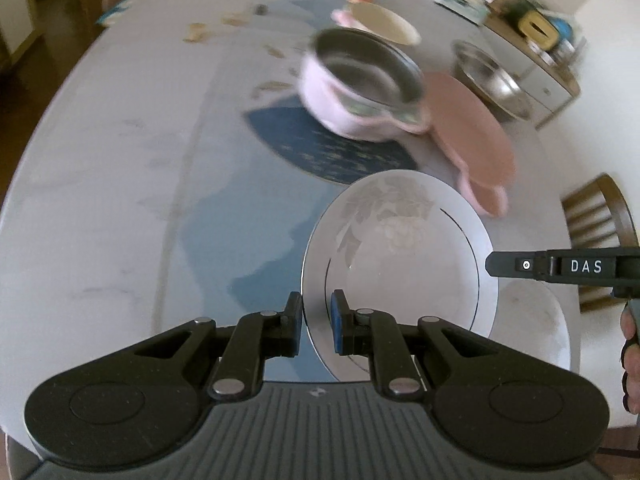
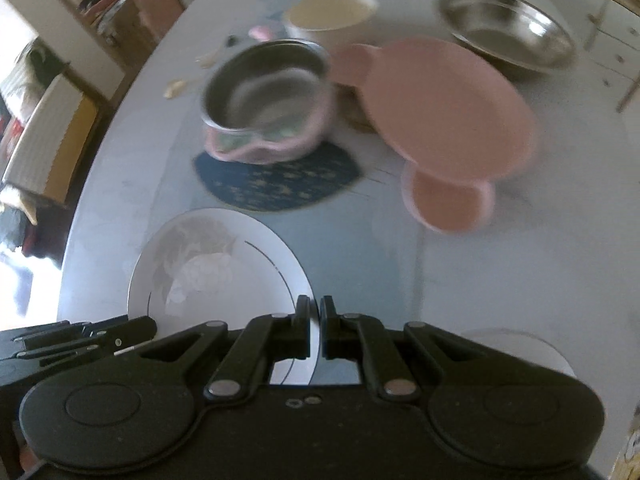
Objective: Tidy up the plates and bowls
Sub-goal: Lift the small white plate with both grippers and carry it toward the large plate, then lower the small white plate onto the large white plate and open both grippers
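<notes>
Both grippers, left gripper (image 1: 316, 322) and right gripper (image 2: 315, 330), are pinching opposite rims of the white plate (image 1: 400, 248), jaws nearly closed. Uneven pulling is risking a slip onto the table (image 1: 120, 200) near its front edge.

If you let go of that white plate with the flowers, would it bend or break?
The round white plate with grey flowers looks like glazed china, so it probably stays stiff and could chip or break. Its shiny surface may be slippery. Both grippers pinch only its thin rim, left gripper and right gripper, so it might tilt.

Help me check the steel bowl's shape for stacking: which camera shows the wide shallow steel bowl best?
The right wrist view: the wide steel bowl shows its whole rim and inside, fairly sharp. In the left wrist view the same bowl sits small and blurred near the right edge, partly behind the pink plate.
</notes>
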`<control>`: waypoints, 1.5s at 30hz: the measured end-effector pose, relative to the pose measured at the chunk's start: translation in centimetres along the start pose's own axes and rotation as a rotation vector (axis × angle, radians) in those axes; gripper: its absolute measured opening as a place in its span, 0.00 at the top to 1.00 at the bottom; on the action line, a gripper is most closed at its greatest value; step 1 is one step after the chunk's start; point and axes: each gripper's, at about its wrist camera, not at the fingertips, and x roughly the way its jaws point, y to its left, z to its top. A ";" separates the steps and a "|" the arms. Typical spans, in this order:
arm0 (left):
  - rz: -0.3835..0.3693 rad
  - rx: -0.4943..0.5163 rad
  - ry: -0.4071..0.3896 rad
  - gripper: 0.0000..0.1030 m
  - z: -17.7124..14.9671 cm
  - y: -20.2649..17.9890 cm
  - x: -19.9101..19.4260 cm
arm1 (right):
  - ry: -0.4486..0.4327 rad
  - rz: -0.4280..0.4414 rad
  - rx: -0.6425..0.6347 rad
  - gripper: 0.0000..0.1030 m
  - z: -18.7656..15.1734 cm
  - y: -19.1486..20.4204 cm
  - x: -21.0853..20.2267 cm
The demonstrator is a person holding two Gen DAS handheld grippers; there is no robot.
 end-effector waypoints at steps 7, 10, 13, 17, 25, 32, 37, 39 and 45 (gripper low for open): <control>-0.033 0.106 0.038 0.87 -1.5 -5.6 1.3 | -0.027 -0.017 0.115 0.94 -3.2 -5.9 -2.6; -0.044 0.148 0.052 0.87 -1.9 -7.7 1.8 | -0.038 -0.023 0.155 0.94 -4.6 -8.0 -3.4; -0.051 0.194 0.066 0.87 -2.3 -9.9 2.3 | -0.045 -0.025 0.200 0.94 -6.1 -10.1 -4.3; -0.053 0.256 0.088 0.87 -3.2 -12.5 3.4 | -0.042 -0.036 0.261 0.94 -8.1 -12.9 -4.7; -0.050 0.357 0.119 0.87 -4.3 -16.2 5.5 | -0.024 -0.055 0.348 0.94 -11.8 -16.3 -4.9; -0.036 0.417 0.128 0.87 -4.8 -17.7 6.2 | -0.010 -0.068 0.374 0.94 -13.3 -17.5 -5.0; -0.022 0.440 0.137 0.87 -4.9 -18.0 6.7 | 0.007 -0.077 0.360 0.94 -13.3 -17.3 -4.4; -0.024 0.437 0.142 0.87 -4.8 -18.0 6.8 | 0.010 -0.087 0.351 0.94 -13.2 -17.1 -4.1; -0.029 0.433 0.158 0.86 -4.5 -17.9 7.0 | 0.015 -0.092 0.351 0.94 -13.0 -17.0 -3.9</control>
